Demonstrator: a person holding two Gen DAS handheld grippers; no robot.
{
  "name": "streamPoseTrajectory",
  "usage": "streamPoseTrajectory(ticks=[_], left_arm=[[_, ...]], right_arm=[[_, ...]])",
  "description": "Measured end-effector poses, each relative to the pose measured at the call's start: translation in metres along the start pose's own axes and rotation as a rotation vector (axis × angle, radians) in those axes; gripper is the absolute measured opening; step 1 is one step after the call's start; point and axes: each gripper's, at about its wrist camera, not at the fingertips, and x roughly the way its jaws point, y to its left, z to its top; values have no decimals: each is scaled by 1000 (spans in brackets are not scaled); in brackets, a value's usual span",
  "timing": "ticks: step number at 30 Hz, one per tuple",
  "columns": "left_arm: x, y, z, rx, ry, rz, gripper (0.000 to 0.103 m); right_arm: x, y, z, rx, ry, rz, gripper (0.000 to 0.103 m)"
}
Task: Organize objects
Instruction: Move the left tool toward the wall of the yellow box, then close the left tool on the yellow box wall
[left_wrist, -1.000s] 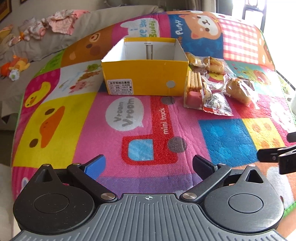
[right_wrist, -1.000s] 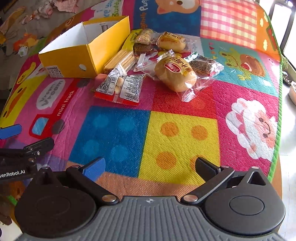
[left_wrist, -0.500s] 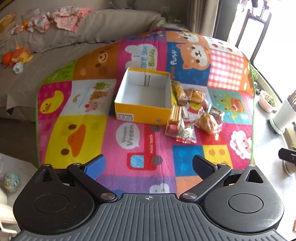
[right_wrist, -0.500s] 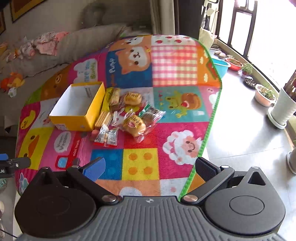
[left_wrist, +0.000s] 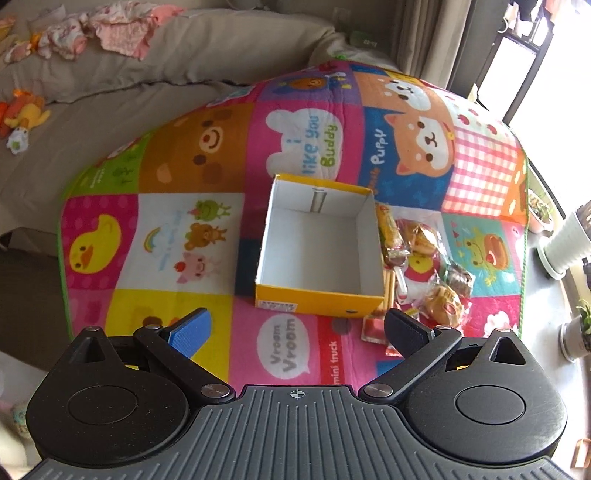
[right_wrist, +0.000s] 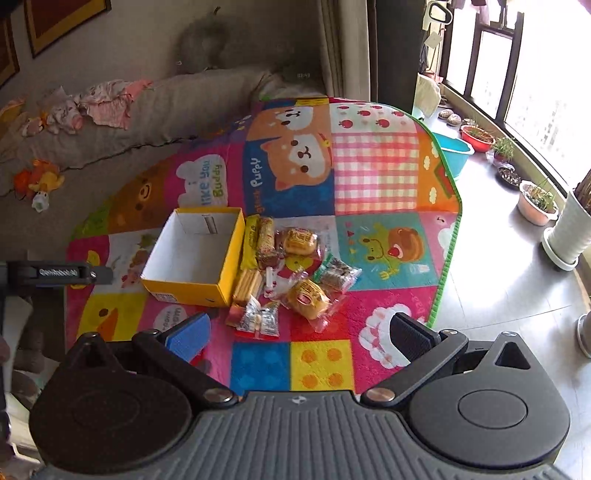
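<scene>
While both grippers, left (left_wrist: 295, 332) and right (right_wrist: 299, 334), hover with jaws wide and empty, nothing is packed: the box (right_wrist: 192, 258) sits bare, snacks (right_wrist: 291, 273) heaped at its 3 o'clock on the mat (right_wrist: 373, 170).

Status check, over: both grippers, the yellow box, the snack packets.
Left gripper and right gripper open, empty, high above the mat. Yellow box empty. Snack packets piled beside it. Nothing in the way.

Play mat (left_wrist: 177, 122) – "i like you Buddy", "Puppy", "Vroom Vroom", "mini truck"
</scene>
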Motion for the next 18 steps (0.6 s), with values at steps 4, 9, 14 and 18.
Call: streamPoseTrajectory(ticks=[4, 9, 14, 18], left_arm=[[53, 28, 19, -56, 72, 9, 102], [115, 46, 38, -77, 126, 28, 102], [165, 41, 54, -52, 180, 76, 102], [192, 32, 58, -8, 200, 104, 102]], right_arm=[[3, 30, 17, -25, -21, -83, 103], [2, 33, 19, 53, -36, -252, 103], [1, 20, 9, 75, 22, -316, 103], [16, 4, 12, 75, 79, -287, 103]])
